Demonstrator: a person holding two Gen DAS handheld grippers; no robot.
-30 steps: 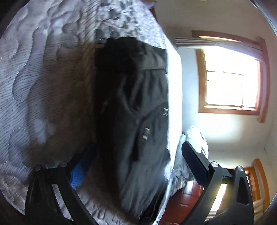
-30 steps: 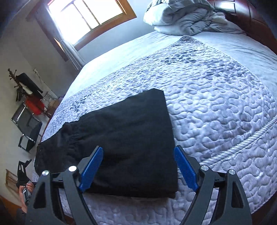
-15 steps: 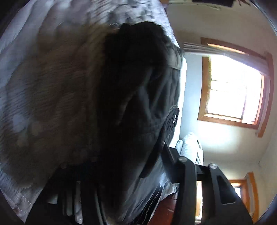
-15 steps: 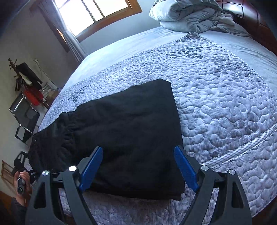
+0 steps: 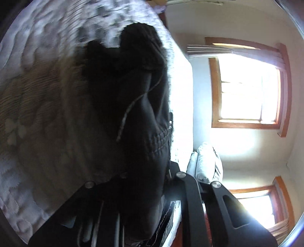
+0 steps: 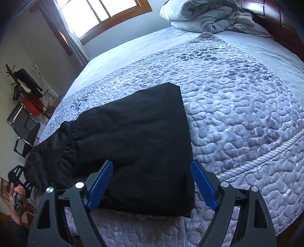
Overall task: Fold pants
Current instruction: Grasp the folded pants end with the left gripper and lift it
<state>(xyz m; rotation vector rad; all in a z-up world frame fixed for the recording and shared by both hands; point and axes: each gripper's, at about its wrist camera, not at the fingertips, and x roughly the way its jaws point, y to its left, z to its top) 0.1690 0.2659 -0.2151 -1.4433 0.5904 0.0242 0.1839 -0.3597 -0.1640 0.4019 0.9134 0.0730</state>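
The black pants [image 6: 136, 136] lie on the quilted bed, partly folded, with a straight edge to the right and the gathered waistband end at the left edge of the bed. My right gripper [image 6: 152, 182] is open and empty, its blue pads [image 6: 100, 182] hovering just above the near edge of the pants. My left gripper [image 5: 144, 182] is shut on the waistband end of the pants [image 5: 133, 117], which fills the left wrist view close up and is lifted off the bed. It also shows in the right wrist view [image 6: 19, 178], at the far left.
The pale quilted bedspread [image 6: 237, 106] covers the bed, with a crumpled grey duvet [image 6: 205, 15] at the head. A dark wooden headboard [image 6: 281, 22] is at top right. A chair [image 6: 24, 133] and coat rack [image 6: 22, 83] stand at the left. Windows [image 5: 247, 91] are bright.
My left gripper has closed on the waistband end of the pants and lifted it, bunching the fabric. The right gripper has shifted slightly and stays open.
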